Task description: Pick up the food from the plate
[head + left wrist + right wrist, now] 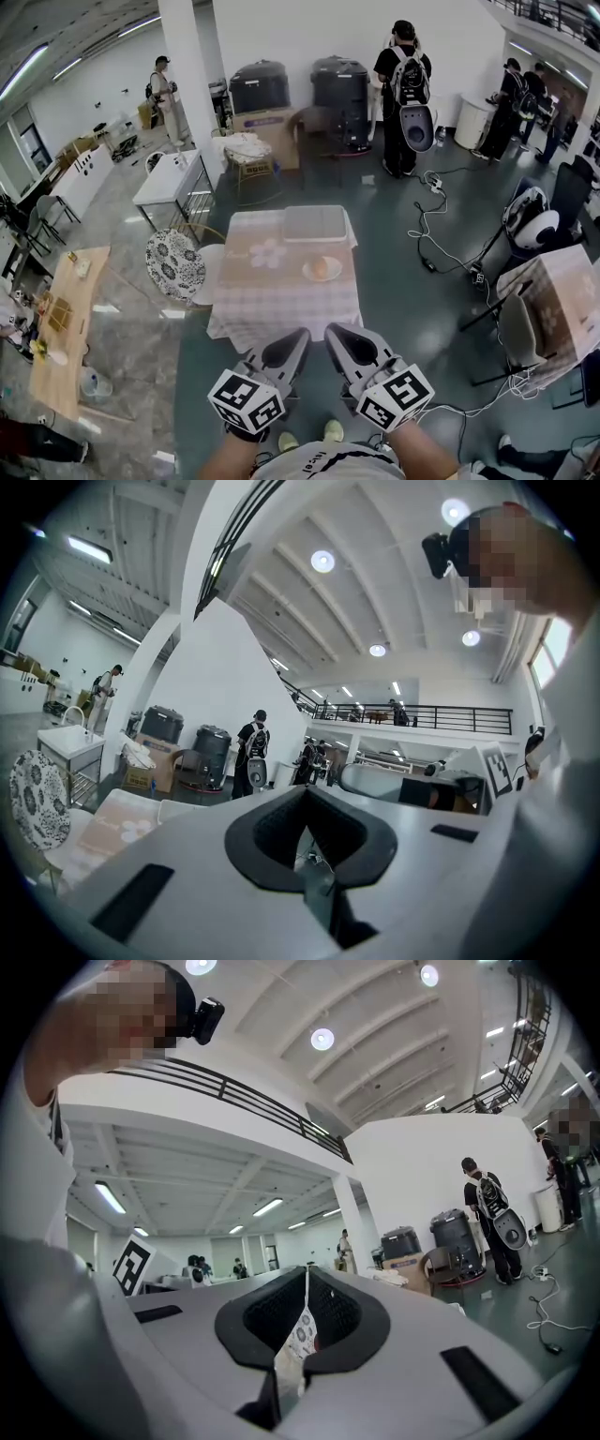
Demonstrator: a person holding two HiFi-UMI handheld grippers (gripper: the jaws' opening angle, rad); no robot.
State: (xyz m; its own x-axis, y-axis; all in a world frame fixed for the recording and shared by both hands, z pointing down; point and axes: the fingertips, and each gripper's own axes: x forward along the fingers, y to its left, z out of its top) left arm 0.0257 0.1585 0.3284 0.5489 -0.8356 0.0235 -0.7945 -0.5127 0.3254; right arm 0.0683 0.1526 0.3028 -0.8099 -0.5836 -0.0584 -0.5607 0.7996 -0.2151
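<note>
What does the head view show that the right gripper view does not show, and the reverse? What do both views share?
Only the head view: the plate with the food on the checked table, a pale tray behind it, and the left gripper.
Only the right gripper view: the ceiling lights, the balcony railing, and the right gripper's fingers seen closely, shut on nothing.
Both: the right gripper, the person with a backpack and the dark bins.

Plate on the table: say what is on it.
One round, pale orange piece of food lies on the plate; what kind is too small to tell. The part of the plate under it is covered.
</note>
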